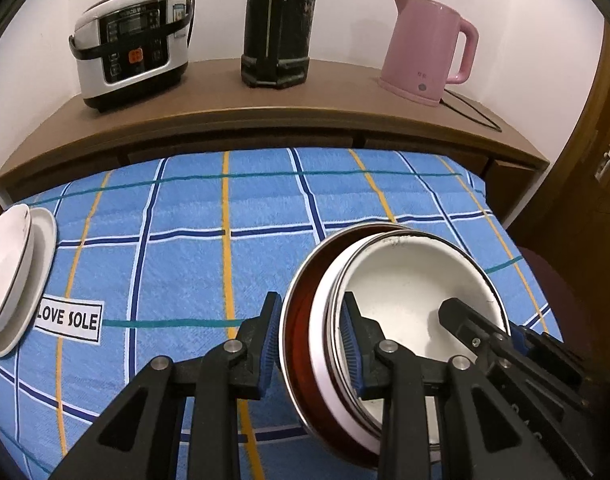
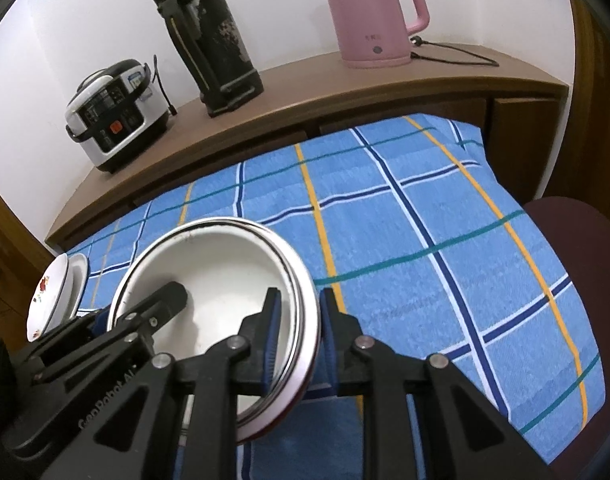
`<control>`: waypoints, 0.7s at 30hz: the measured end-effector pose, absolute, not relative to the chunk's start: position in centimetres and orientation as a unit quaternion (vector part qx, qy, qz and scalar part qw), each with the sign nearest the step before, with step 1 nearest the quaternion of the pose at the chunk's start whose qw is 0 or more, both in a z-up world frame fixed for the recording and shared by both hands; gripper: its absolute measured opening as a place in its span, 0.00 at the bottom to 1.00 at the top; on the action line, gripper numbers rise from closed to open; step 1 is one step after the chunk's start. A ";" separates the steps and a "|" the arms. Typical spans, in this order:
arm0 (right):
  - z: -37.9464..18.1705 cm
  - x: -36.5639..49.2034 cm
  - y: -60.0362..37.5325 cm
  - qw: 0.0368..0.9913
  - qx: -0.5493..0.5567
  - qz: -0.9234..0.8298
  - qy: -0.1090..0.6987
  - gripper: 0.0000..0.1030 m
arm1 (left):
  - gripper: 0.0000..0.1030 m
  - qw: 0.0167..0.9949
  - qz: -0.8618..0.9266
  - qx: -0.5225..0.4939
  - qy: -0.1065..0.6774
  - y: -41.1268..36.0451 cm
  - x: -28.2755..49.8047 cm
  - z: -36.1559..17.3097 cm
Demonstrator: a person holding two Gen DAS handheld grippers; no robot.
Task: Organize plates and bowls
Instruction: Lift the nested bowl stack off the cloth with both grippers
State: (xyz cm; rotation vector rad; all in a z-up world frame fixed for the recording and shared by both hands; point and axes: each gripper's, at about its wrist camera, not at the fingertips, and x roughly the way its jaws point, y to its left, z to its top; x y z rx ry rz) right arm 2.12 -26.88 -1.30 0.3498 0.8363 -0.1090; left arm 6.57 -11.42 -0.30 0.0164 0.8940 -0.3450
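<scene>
A stack of nested bowls (image 1: 409, 276), white inside with a red outer bowl, is held tilted above the blue checked cloth (image 1: 225, 264). My left gripper (image 1: 311, 344) is shut on its left rim. My right gripper (image 2: 299, 336) is shut on the opposite rim of the bowl stack (image 2: 225, 264); its fingers (image 1: 469, 324) show inside the bowl in the left wrist view. Two stacked plates (image 1: 13, 280), the top one with a red flower, lie at the cloth's left edge; they also show in the right wrist view (image 2: 57, 296).
A wooden shelf (image 1: 265, 96) behind the table carries a rice cooker (image 1: 133, 44), a black thermos (image 1: 279, 24) and a pink kettle (image 1: 429, 48) with its cord. A dark red chair (image 2: 577, 232) stands at the table's right. A white "LOVE SOLE" label (image 1: 69, 320) is on the cloth.
</scene>
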 end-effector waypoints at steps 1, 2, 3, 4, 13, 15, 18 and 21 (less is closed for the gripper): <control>-1.4 2.2 -26.9 0.896 0.169 -0.054 0.407 0.19 | 0.31 0.887 -0.166 0.010 0.431 -11.5 6.6 -0.4; -1.5 2.2 -26.9 0.895 0.168 -0.056 0.409 0.19 | 0.31 0.886 -0.167 0.010 0.432 -11.6 6.6 -0.4; -1.5 2.2 -26.9 0.895 0.166 -0.058 0.410 0.19 | 0.31 0.886 -0.169 0.010 0.431 -11.5 6.5 -0.4; -1.5 2.1 -26.9 0.895 0.167 -0.058 0.411 0.19 | 0.31 0.887 -0.170 0.011 0.430 -11.5 6.5 -0.3; -0.3 1.8 -26.0 0.899 0.148 -0.056 0.408 0.20 | 0.31 0.891 -0.164 0.008 0.423 -10.2 5.8 0.5; -0.2 1.8 -25.4 0.900 0.141 -0.053 0.408 0.19 | 0.31 0.892 -0.160 0.007 0.423 -9.7 5.8 0.5; -0.2 1.9 -24.6 0.900 0.138 -0.047 0.410 0.19 | 0.31 0.894 -0.151 0.004 0.422 -8.8 5.5 0.5; -0.1 2.0 -23.7 0.901 0.135 -0.039 0.410 0.20 | 0.31 0.896 -0.143 -0.001 0.421 -7.8 5.3 0.6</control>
